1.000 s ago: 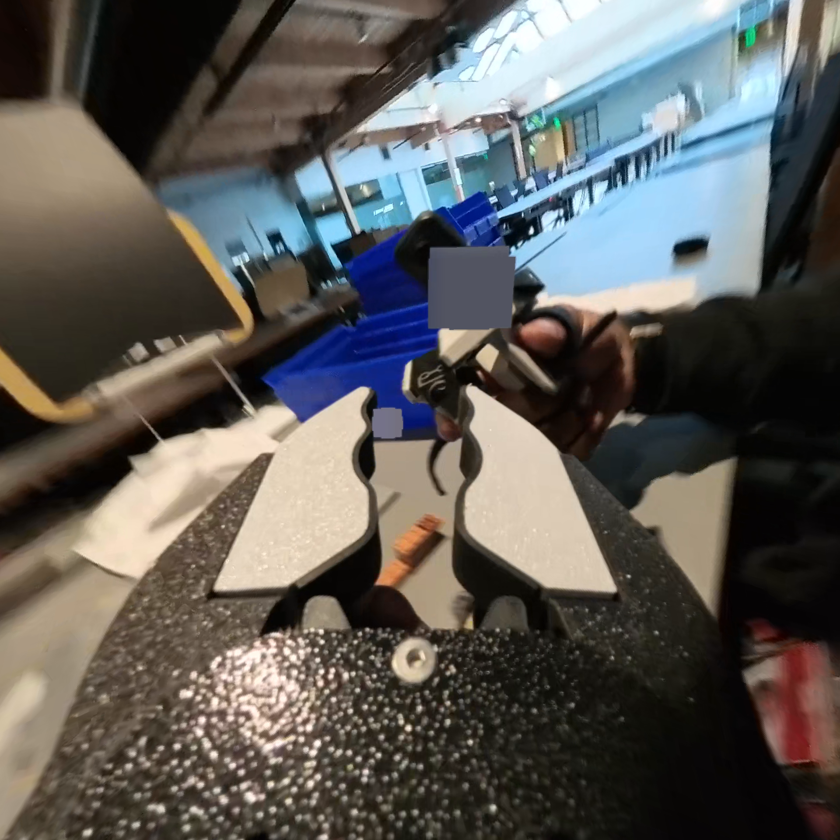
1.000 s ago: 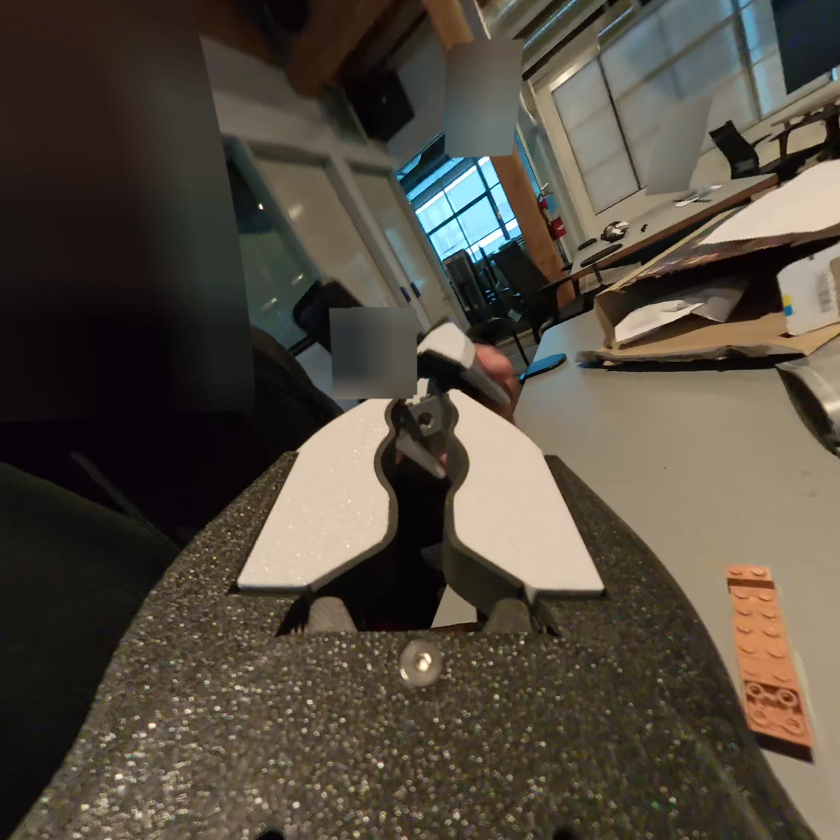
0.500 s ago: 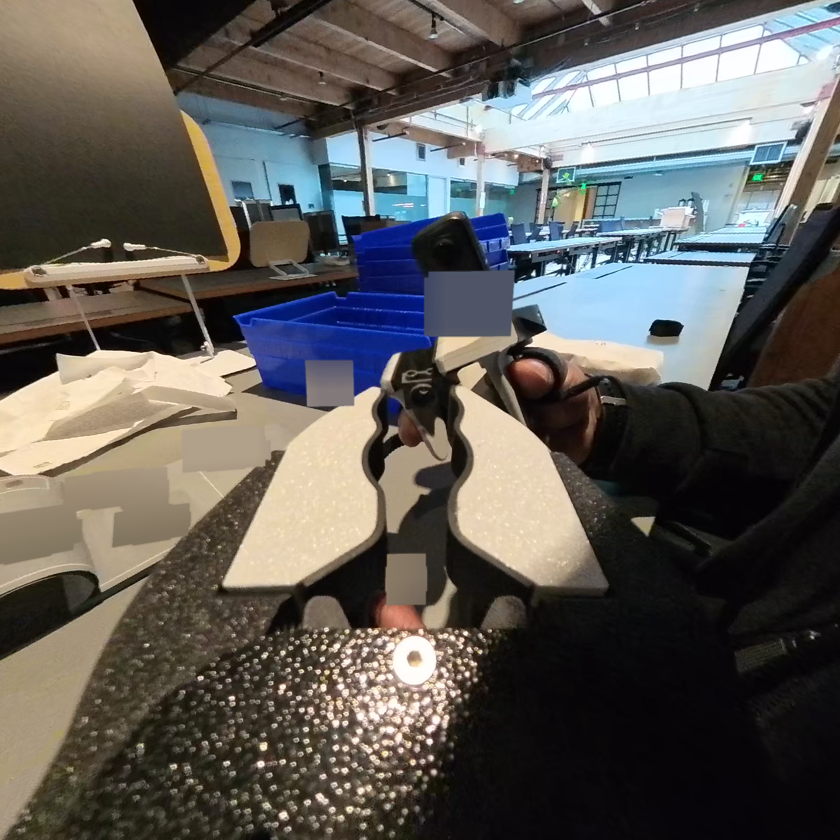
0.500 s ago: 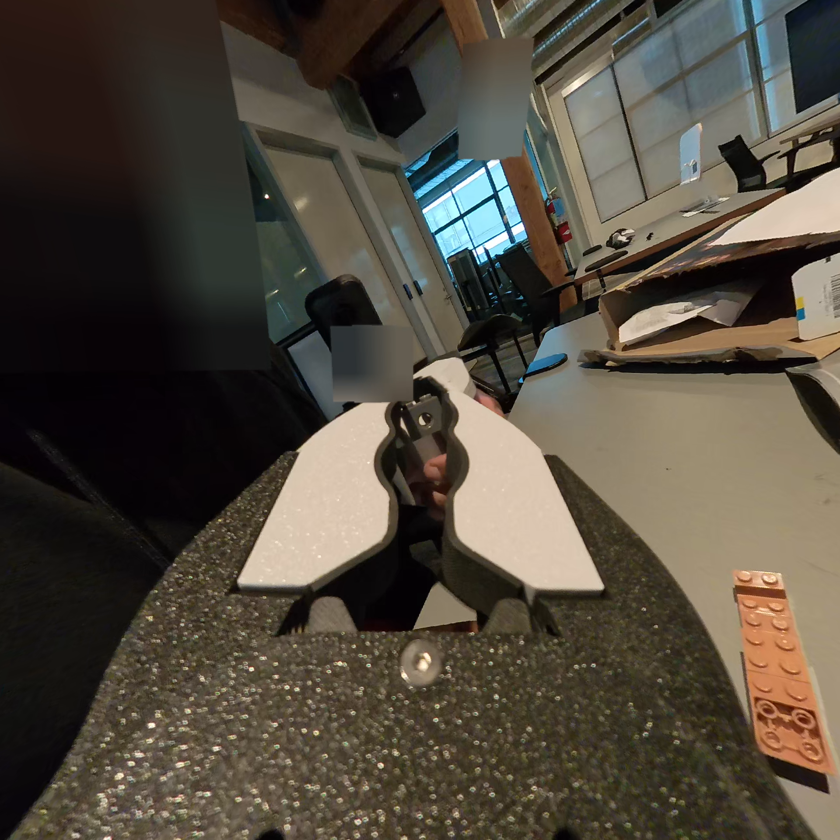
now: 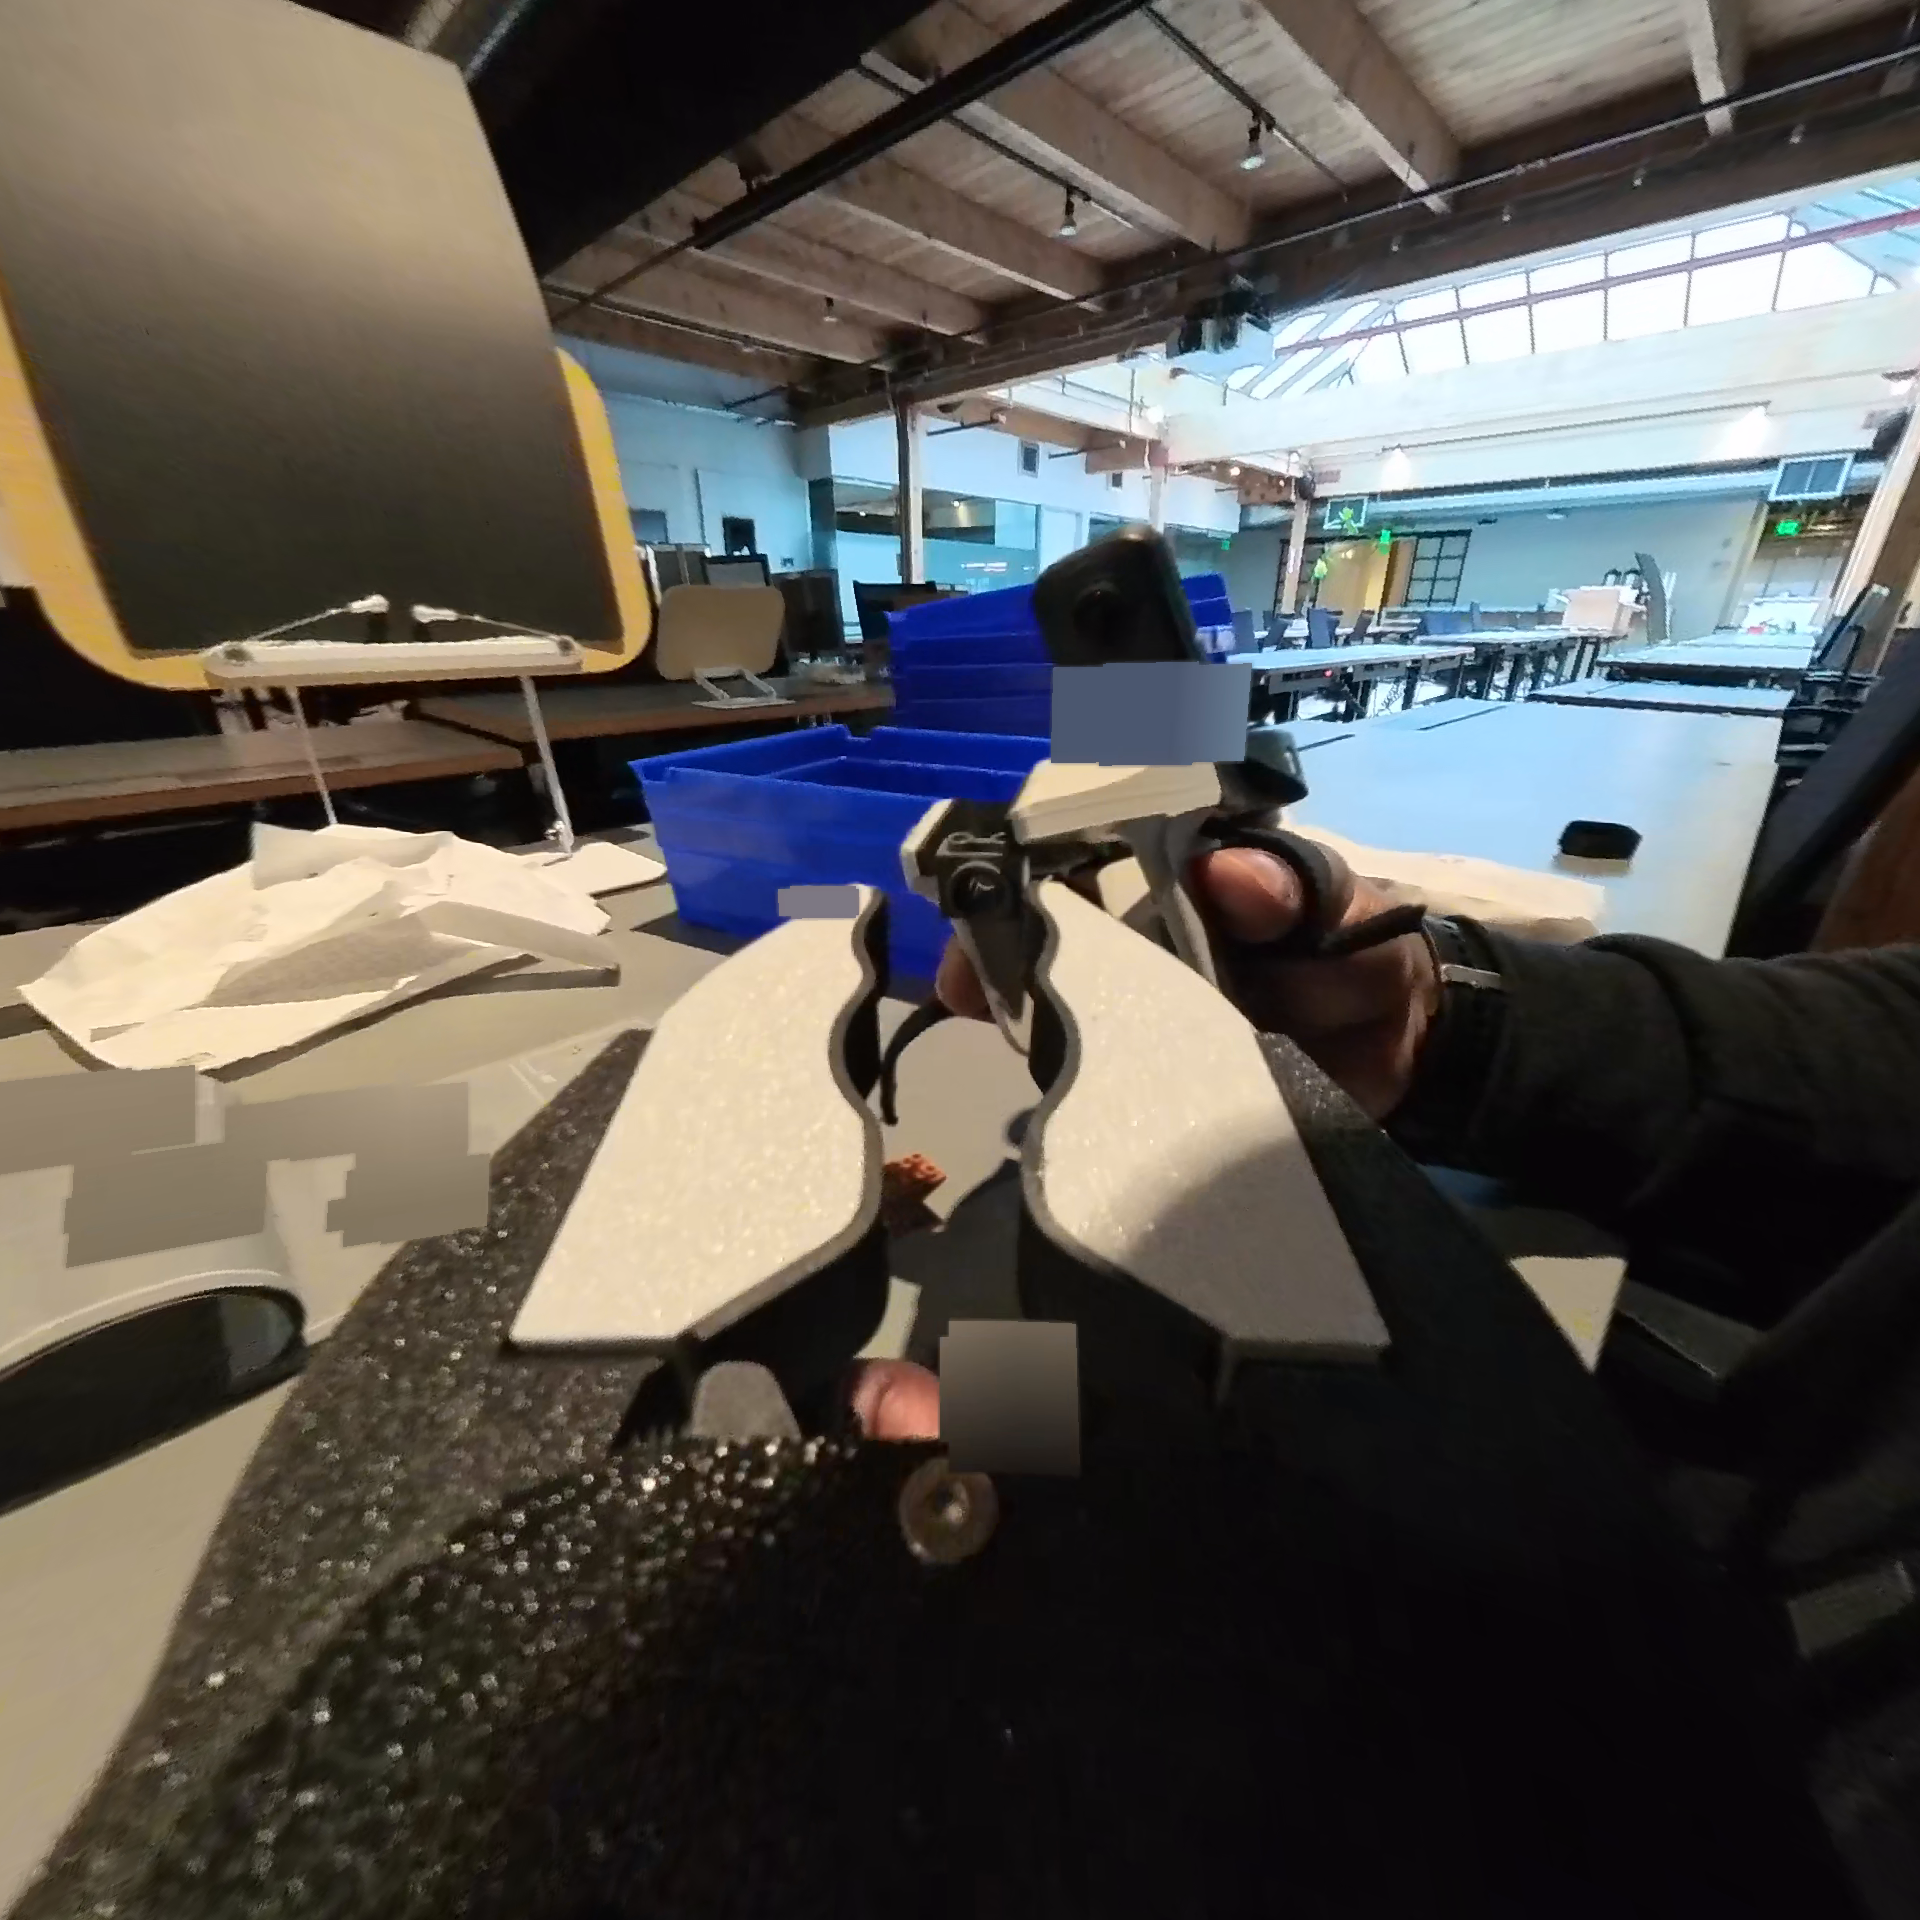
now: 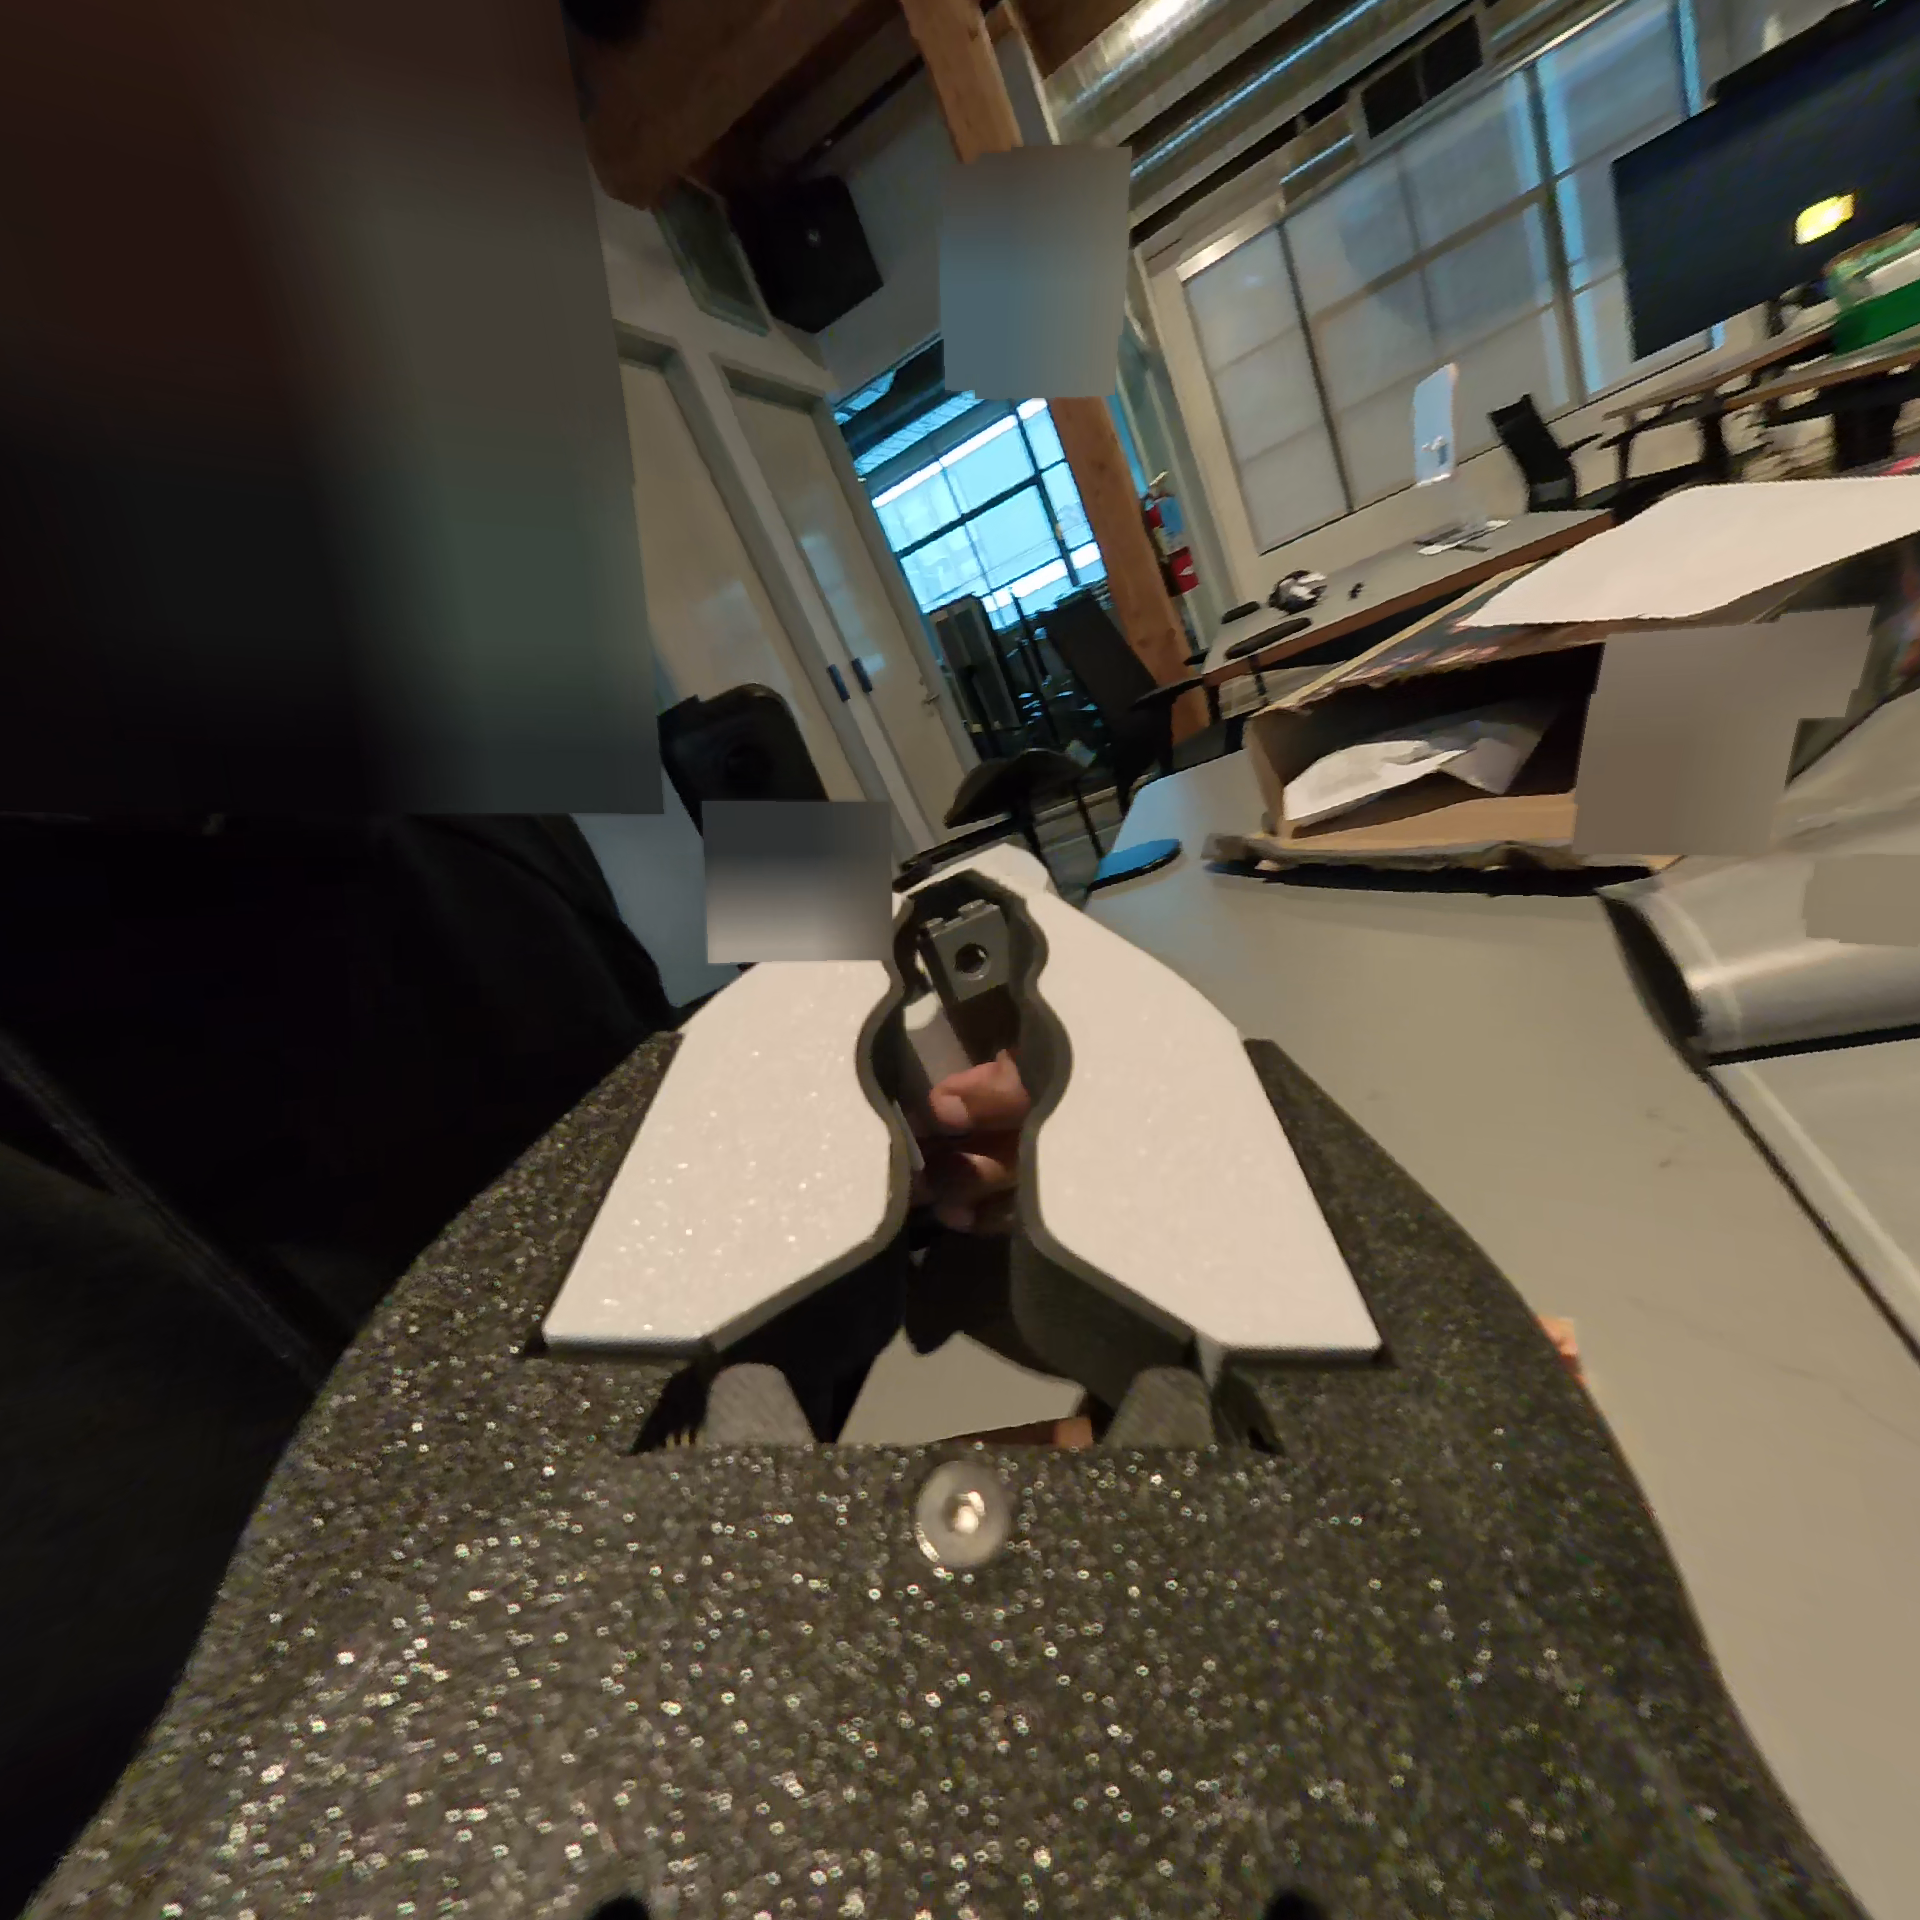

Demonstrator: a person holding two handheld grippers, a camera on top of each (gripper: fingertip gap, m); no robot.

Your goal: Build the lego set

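My right gripper (image 6: pixel 966 935) is shut on a small grey lego piece (image 6: pixel 971 961) with a round hole and a dark pointed part. In the left wrist view the right gripper (image 5: pixel 971 883) is held by a hand at the right, and the piece's dark point (image 5: pixel 992 966) hangs down between the tips of my left gripper (image 5: pixel 956 935). The left gripper is open and holds nothing. An orange-brown lego plate (image 5: pixel 914 1174) lies on the grey table (image 6: pixel 1351 1039) below the left fingers. Only a sliver of the plate (image 6: pixel 1555 1345) shows in the right wrist view.
Blue bins (image 5: pixel 831 821) stand behind the grippers. Crumpled white paper (image 5: pixel 343 935) lies at the left under a dark screen on a stand (image 5: pixel 291 343). An open cardboard box (image 6: pixel 1455 769) sits at the far right. A dark sleeve (image 5: pixel 1662 1039) fills the right. Left and right tips are no more than a few centimetres apart.
The left gripper has tilted up and levelled out. The right gripper with its piece has come closer, up to the left fingertips. The orange plate has slid almost out of the right wrist view.
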